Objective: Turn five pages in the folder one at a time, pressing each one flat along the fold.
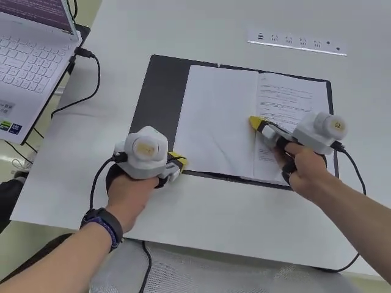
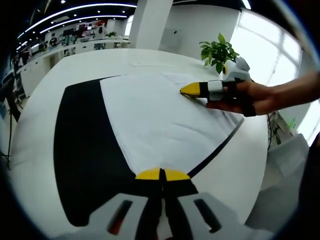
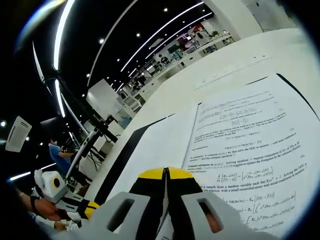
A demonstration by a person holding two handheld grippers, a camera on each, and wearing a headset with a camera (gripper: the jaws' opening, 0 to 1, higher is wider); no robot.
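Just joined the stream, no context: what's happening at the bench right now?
A person is working on an open folder on the table with two handheld grippers. The right gripper, shut, has its tip down on the fold between the blank page and the printed page. The left gripper, also shut, sits at the folder's near edge by the blank page's lower corner. How many pages are turned can't be told.

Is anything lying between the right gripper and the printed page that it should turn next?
Nothing visible. The right gripper, jaws shut, sits at the fold of the folder, right beside the printed page. No other object lies on that page.
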